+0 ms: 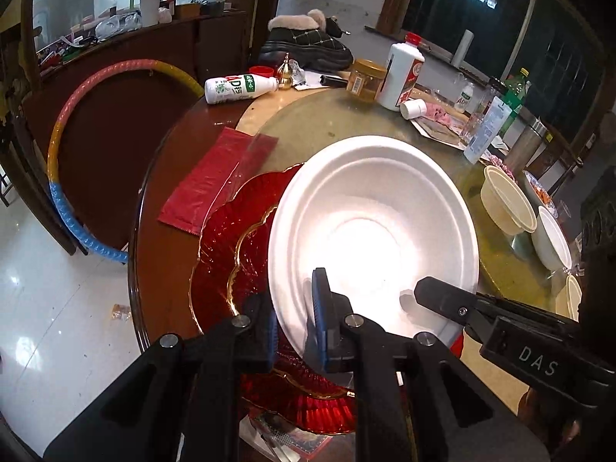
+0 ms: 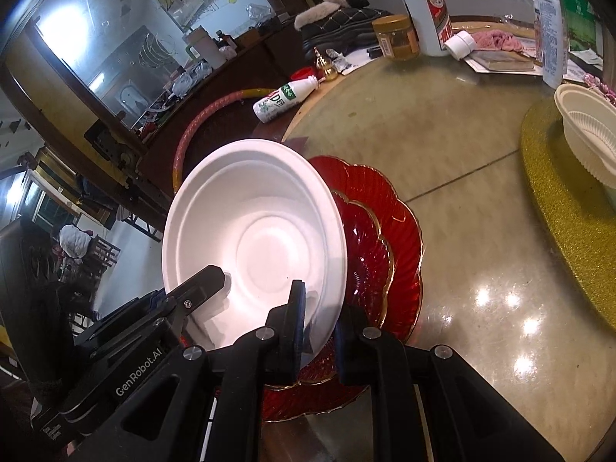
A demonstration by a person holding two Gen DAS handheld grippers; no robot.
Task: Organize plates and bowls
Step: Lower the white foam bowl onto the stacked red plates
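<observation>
Both grippers pinch the near rim of a white foam bowl [image 1: 373, 223]: the left gripper [image 1: 294, 331] and right gripper [image 2: 317, 327] each clamp it, tilting it above the red glass plates [image 2: 385, 238] just ahead on the worktop [image 2: 462, 146], seemingly to stack it steadily.

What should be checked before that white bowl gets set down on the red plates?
1. Left gripper clamped on the white bowl rim: ok.
2. Right gripper clamped on the rim: ok.
3. Bowl level: not ok, tilted.
4. Red glass plates stacked beneath: ok.
5. Bowl clear of the plates: cannot tell.
6. Red bag off the plates: ok.
</observation>
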